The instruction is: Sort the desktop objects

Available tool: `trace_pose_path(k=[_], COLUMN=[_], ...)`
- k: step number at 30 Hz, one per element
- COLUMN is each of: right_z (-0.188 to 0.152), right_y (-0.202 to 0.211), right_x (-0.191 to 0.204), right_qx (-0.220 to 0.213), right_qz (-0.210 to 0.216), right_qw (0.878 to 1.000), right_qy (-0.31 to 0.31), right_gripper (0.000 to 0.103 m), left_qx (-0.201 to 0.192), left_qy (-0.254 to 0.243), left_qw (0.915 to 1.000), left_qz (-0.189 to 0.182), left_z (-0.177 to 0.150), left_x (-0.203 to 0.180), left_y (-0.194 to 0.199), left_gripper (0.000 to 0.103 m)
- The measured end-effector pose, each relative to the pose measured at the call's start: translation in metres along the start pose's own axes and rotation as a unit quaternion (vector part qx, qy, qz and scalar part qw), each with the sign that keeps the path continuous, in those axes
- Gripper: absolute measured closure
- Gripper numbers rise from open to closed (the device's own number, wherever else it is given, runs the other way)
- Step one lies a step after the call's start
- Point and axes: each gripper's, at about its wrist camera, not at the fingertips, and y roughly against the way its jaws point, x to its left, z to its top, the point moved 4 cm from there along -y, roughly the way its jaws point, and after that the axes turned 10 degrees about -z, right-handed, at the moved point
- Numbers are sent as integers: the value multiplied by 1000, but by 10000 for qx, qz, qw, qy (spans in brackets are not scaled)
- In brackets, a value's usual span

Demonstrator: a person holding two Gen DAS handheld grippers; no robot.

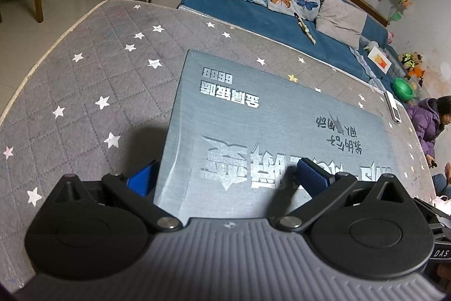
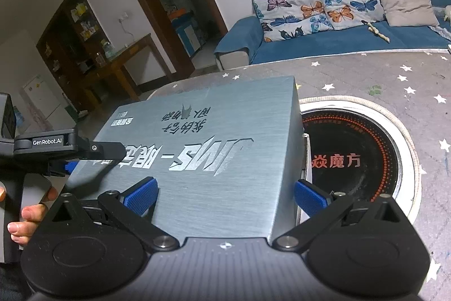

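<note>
A big grey box (image 1: 282,120) with silver lettering lies on the round table's grey star-patterned cover (image 1: 84,81). My left gripper (image 1: 227,177) straddles the box's near left corner, jaws wide apart. One blue pad (image 1: 141,179) sits beside the left wall and the other pad (image 1: 313,174) is over the lid. In the right wrist view the same box (image 2: 214,137) fills the middle. My right gripper (image 2: 225,196) straddles its near right corner, one pad (image 2: 141,196) on the lid and one pad (image 2: 310,196) by the right wall. Neither clamps anything.
A black induction hob (image 2: 355,157) set in the table lies right of the box. A white remote (image 1: 393,109) rests at the far table edge. A blue sofa (image 1: 253,7) stands behind, and a person in a purple jacket (image 1: 425,126) sits at right. A hand (image 2: 25,216) holds the left gripper.
</note>
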Motion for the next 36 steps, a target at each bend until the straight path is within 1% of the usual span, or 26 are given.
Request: trace_pose_path(k=[3,23,31,36], right_z=[0,1,1,-1], right_y=[0,2,-2,-2], right_x=[-1,-4,-6,-5], right_qx=[17,102,41,44], right_qz=[5,35,22,-82], right_qw=[10000,9999,10000,9999], right_qy=[-8,-3,17,132], right_gripper=[0,0,0,0], left_qx=[2,38,38,136], left_qy=[12,-33,12,77], left_qw=[10000,10000,10000,9998], left_qz=[27,-57,-79,-128], left_z=[-6,-6,-9,-13], left_x=[-2,-2,0,3], left_y=[1,10,5,0], left_gripper=[0,0,0,0])
